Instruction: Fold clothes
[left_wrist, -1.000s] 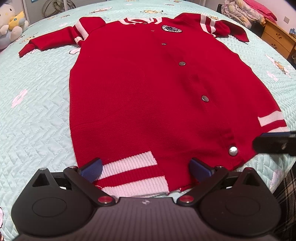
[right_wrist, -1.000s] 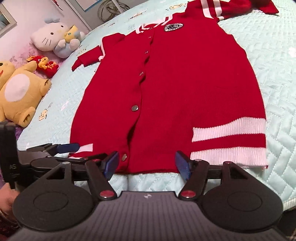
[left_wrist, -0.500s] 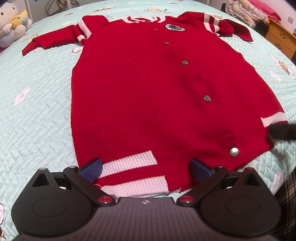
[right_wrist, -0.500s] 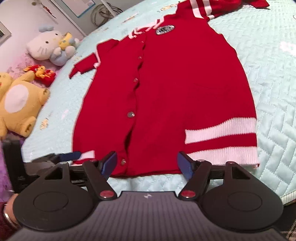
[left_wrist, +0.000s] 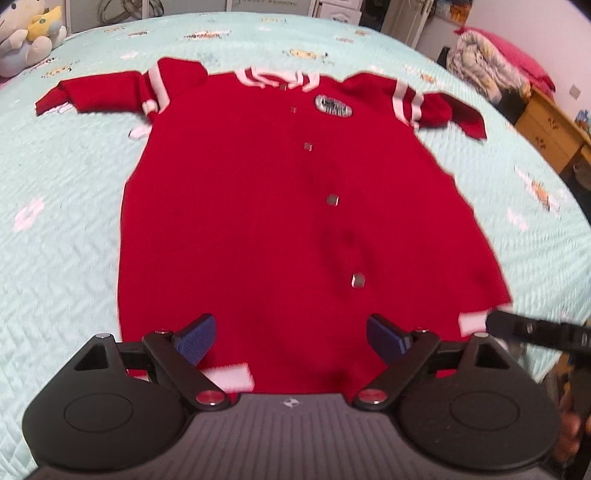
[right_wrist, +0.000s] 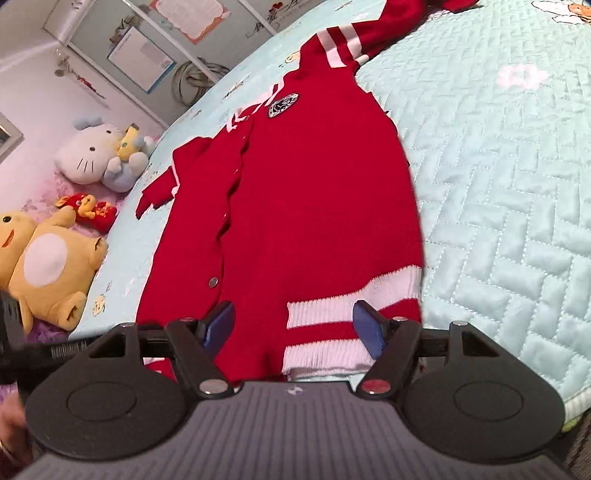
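Observation:
A red knit cardigan (left_wrist: 258, 206) with white stripes, snap buttons and a chest badge (left_wrist: 332, 107) lies flat, front up, on a pale blue quilted bed (left_wrist: 62, 229). My left gripper (left_wrist: 291, 338) is open just above the left part of the hem, with nothing between its blue pads. My right gripper (right_wrist: 294, 328) is also open and straddles the white-striped hem (right_wrist: 351, 314) on the cardigan's (right_wrist: 295, 206) right side. Its dark finger (left_wrist: 532, 328) enters the left wrist view at the right edge. Both sleeves lie spread out at the far end.
Plush toys line the bed's left side: a white cat plush (right_wrist: 92, 155), a yellow one (right_wrist: 48, 266) and a small red one (right_wrist: 88, 206). A wooden dresser (left_wrist: 550, 133) and piled bedding (left_wrist: 491, 74) stand beyond the right side. The bed's near edge (right_wrist: 576, 402) is close.
Both grippers have moved forward over the hem, so the striped bottom edge now lies under and between their fingers. The views are blurred from motion. The cardigan has not shifted.

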